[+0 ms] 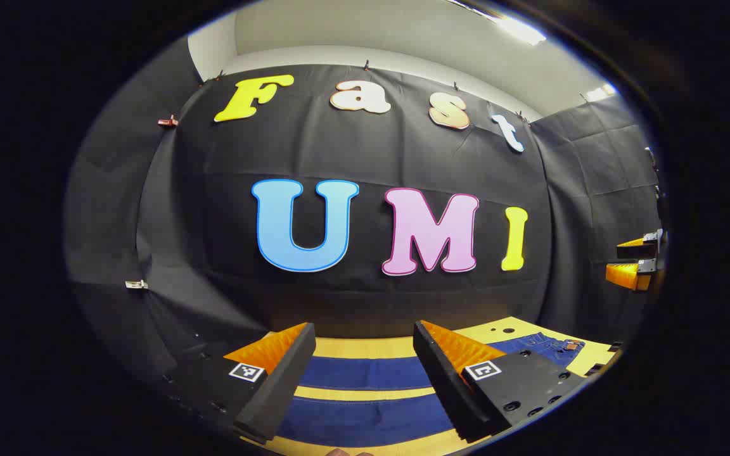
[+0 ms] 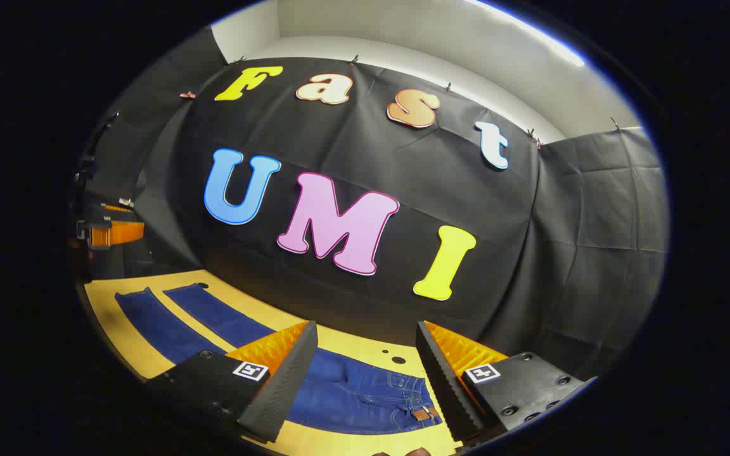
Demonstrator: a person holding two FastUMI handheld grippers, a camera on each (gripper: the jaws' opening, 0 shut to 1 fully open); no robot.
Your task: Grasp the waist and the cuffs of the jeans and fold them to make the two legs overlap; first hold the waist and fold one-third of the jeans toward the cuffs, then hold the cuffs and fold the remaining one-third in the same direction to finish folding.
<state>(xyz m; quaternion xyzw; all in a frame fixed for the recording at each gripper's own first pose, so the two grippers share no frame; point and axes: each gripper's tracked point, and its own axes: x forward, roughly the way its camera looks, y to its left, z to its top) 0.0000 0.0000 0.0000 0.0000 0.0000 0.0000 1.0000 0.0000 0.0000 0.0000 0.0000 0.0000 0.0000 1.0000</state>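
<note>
Right gripper view: jeans (image 2: 352, 396) lie flat on the yellow surface (image 2: 118, 329), legs apart and running away from the waistband (image 2: 419, 411), which sits just below the right gripper (image 2: 362, 373). Jaws spread wide, nothing between them, held above the cloth. The left gripper (image 2: 111, 231) shows far off beyond the cuff end of the jeans, raised above the surface.

Left gripper view: left gripper (image 1: 362, 373) hovers over the two legs (image 1: 365, 396) of the jeans, jaws spread and empty. A strip of bare surface shows between the legs. Waistband end lies off to that view's right.

Judgement: no fold started; first step is laying one leg over the other. To do it well, bring the right gripper down onto one side of the waistband and the left onto the cuff of the same leg. Pinch only that leg's cloth. Lift both ends together and keep the leg taut, so edges line up and no crease forms.
</note>
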